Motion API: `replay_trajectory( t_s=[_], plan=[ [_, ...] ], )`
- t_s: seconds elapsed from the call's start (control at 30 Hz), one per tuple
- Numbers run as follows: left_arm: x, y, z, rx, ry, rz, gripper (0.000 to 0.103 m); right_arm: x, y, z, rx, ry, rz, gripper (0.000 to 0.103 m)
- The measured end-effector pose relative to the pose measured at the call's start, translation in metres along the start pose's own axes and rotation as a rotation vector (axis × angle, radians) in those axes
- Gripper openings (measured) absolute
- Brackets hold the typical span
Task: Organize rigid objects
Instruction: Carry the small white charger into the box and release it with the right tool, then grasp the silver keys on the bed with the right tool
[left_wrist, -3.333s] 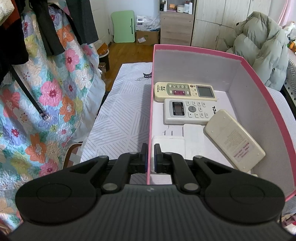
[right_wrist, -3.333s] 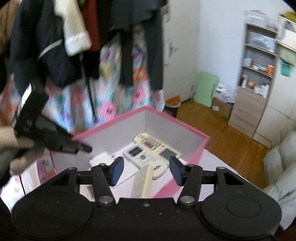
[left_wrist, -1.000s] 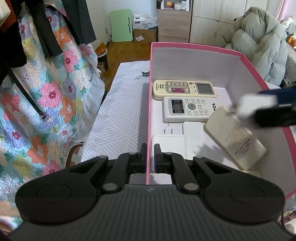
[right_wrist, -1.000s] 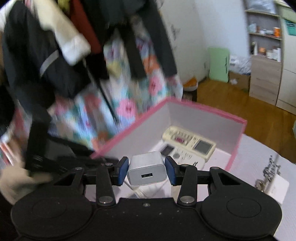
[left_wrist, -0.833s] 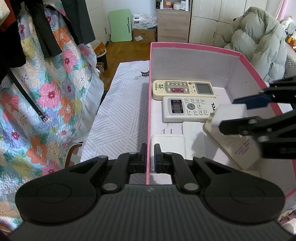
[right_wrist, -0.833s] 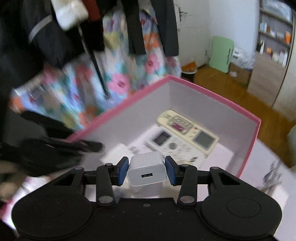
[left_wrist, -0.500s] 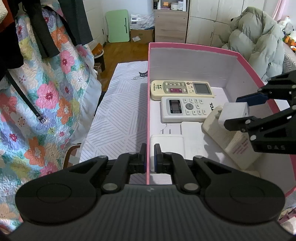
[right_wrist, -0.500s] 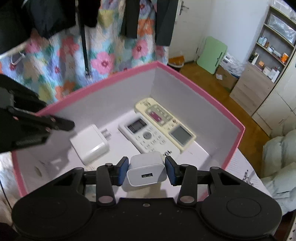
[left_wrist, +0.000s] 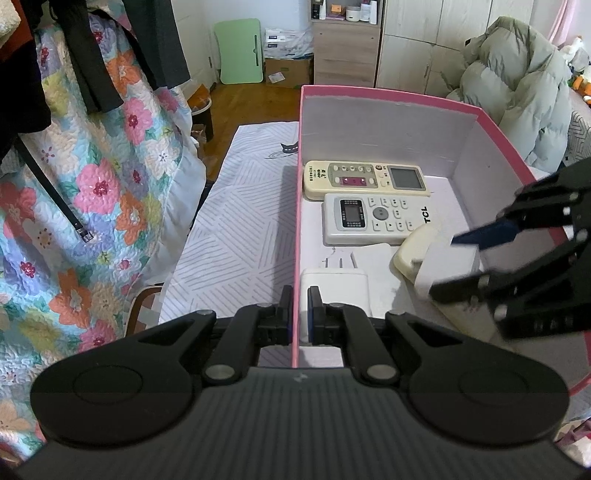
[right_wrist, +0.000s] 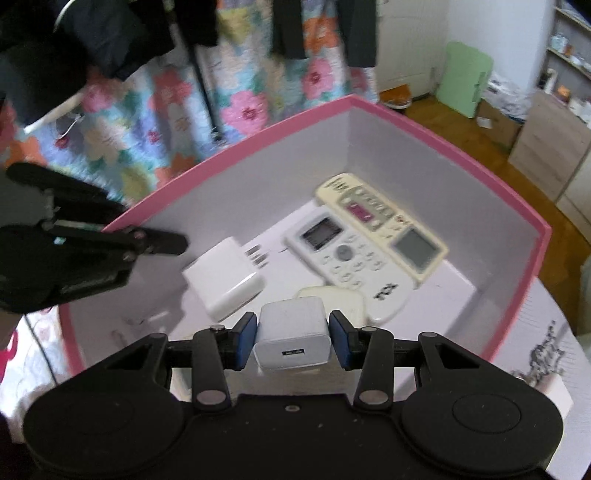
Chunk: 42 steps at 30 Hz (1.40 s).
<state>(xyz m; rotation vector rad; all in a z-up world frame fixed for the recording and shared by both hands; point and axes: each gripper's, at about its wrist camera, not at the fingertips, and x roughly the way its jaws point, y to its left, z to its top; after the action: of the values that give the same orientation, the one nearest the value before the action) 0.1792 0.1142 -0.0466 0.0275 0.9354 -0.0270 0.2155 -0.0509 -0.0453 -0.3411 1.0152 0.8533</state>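
Note:
A pink box with a white inside holds a cream remote, a white TCL remote, a face-down cream remote and a large white charger. My left gripper is shut on the box's left wall. My right gripper is shut on a small white USB charger and holds it low inside the box, over the face-down remote. The small charger also shows in the left wrist view.
The box stands on a striped white cloth. A floral quilt and dark clothes hang at the left. A padded grey jacket lies at the right. A wooden floor, a dresser and a green board are beyond.
My right gripper picked up the small USB charger, carried it over the box rim and lowered it towards the box floor. My left gripper stayed clamped on the wall.

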Motion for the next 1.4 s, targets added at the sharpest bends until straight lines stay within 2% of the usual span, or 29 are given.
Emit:
replay_trajectory(
  t_s=[0.07, 0.17, 0.4, 0.57, 0.73, 0.93, 1.03, 1.2, 1.33, 1.37, 1.4],
  plan=[
    [0.0, 0.0, 0.0, -0.001, 0.001, 0.001, 0.005, 0.004, 0.005, -0.002, -0.023, 0.024, 0.012, 0.048],
    [0.001, 0.0, 0.001, -0.002, 0.005, 0.003, 0.005, -0.008, 0.003, -0.007, 0.0, -0.02, -0.015, 0.05],
    [0.001, 0.001, 0.001, -0.008, 0.012, 0.001, 0.005, -0.086, -0.031, -0.036, 0.187, -0.262, 0.005, 0.05],
    [0.001, 0.0, 0.002, 0.004, 0.019, 0.004, 0.005, -0.117, -0.057, -0.079, 0.34, -0.343, -0.111, 0.05],
    [0.001, 0.0, 0.001, -0.005, 0.018, 0.003, 0.005, -0.11, -0.085, -0.115, 0.476, -0.309, -0.189, 0.05],
    [0.0, 0.0, 0.001, -0.012, 0.02, 0.007, 0.005, -0.07, -0.099, -0.138, 0.536, -0.232, -0.221, 0.05],
    [0.0, 0.001, 0.001, -0.017, 0.022, 0.009, 0.005, -0.053, -0.102, -0.14, 0.538, -0.232, -0.207, 0.056],
    [0.0, 0.001, 0.001, -0.016, 0.023, 0.008, 0.005, -0.027, -0.105, -0.137, 0.512, -0.216, -0.31, 0.057],
    [0.0, 0.001, 0.001, -0.015, 0.023, 0.009, 0.005, -0.013, -0.097, -0.134, 0.438, -0.239, -0.328, 0.057],
    [0.0, 0.001, 0.001, -0.014, 0.022, 0.008, 0.005, -0.013, -0.093, -0.134, 0.418, -0.243, -0.343, 0.053],
    [0.0, 0.002, 0.001, -0.017, 0.022, 0.008, 0.005, -0.012, -0.089, -0.134, 0.398, -0.245, -0.373, 0.037]
  ],
)
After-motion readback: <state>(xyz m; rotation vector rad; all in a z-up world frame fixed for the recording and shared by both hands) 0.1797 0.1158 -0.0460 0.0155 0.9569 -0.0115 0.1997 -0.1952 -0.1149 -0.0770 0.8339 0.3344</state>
